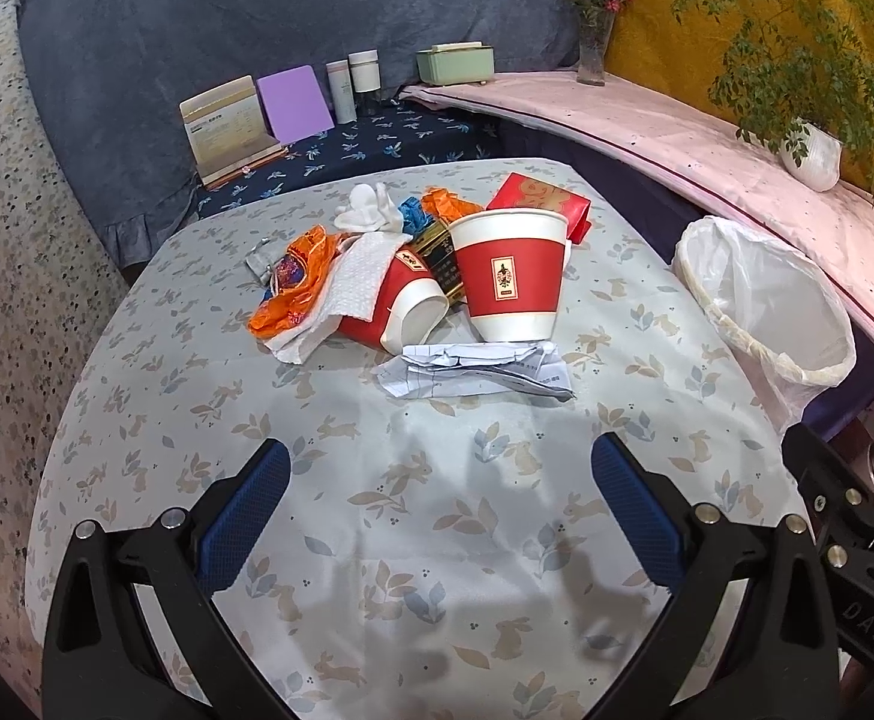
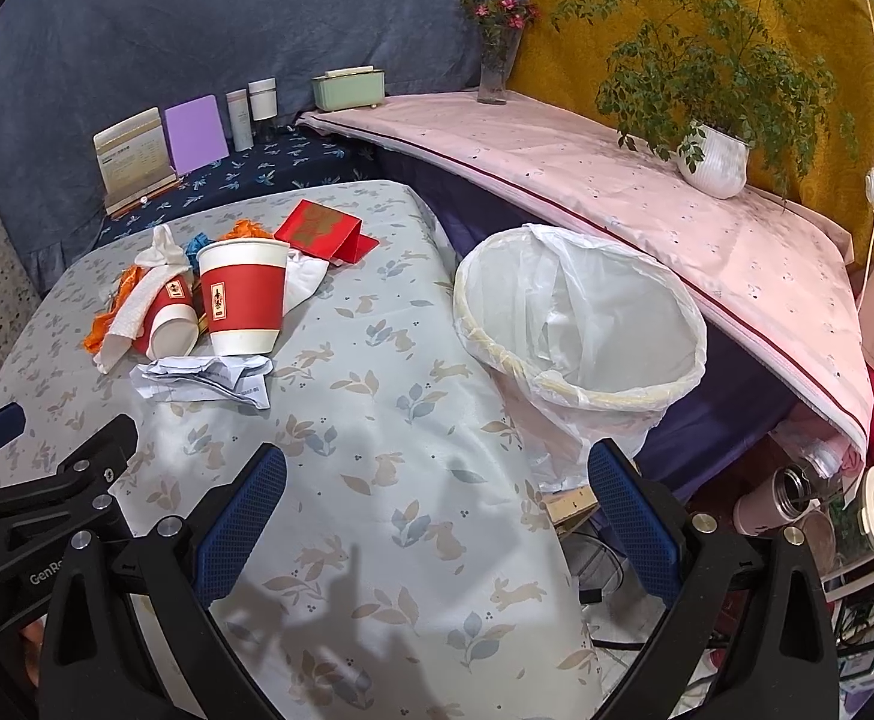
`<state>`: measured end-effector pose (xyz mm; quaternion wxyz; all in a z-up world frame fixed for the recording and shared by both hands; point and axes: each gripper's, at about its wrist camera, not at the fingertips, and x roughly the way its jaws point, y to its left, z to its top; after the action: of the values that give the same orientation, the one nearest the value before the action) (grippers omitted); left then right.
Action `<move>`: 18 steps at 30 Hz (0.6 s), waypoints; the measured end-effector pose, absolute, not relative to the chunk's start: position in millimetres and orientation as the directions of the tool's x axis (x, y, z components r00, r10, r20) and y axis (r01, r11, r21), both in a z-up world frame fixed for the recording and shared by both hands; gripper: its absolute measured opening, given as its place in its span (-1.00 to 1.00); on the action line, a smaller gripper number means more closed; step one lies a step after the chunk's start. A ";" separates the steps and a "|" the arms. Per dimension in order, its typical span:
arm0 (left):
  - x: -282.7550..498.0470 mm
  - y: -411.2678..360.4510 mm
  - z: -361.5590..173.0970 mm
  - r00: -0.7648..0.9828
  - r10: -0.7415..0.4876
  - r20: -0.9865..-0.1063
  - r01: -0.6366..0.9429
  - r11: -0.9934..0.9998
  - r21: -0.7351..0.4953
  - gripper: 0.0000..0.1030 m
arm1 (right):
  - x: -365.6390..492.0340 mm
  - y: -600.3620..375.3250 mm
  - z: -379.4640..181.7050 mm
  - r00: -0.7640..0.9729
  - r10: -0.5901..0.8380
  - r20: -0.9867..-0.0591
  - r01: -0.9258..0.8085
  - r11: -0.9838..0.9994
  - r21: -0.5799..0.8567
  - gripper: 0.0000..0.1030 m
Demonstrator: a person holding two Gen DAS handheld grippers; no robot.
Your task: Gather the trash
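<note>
Trash piled by the upright cup [image 1: 507, 273] — nothing grabbed yet.
Both tongs, left [image 1: 439, 516] and right [image 2: 437, 516], hung wide open and empty; lined bin [image 2: 580, 324] sat right of the cup, ready for drops.

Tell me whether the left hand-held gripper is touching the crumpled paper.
Apart. The left wrist view shows bare tablecloth between the open left hand-held gripper and the crumpled paper.

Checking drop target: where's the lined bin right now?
The lined bin stands off the table's right edge, between it and the pink-covered ledge; it is centre-right in the right wrist view, far right in the left wrist view.
</note>
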<state>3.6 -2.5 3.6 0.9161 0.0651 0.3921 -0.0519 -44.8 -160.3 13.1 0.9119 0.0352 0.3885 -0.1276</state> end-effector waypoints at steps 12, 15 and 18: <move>5.1 -4.2 3.9 0.688 -0.068 -0.723 0.167 0.984 0.067 0.87 | -45.1 -164.9 13.2 0.666 -0.214 -0.715 0.273 0.961 -0.033 0.87; 7.5 -2.0 3.4 0.684 -0.079 -0.725 0.167 0.985 0.051 0.87 | -44.2 -165.3 13.3 0.668 -0.217 -0.712 0.277 0.960 -0.032 0.87; 9.4 2.2 3.4 0.692 -0.081 -0.717 0.156 0.987 0.038 0.87 | -43.5 -164.9 12.6 0.668 -0.216 -0.712 0.276 0.961 -0.032 0.87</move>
<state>9.4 2.2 3.4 0.9185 0.0479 0.3872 -0.0645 -43.5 -164.8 12.6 0.9124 0.0391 0.3844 -0.1349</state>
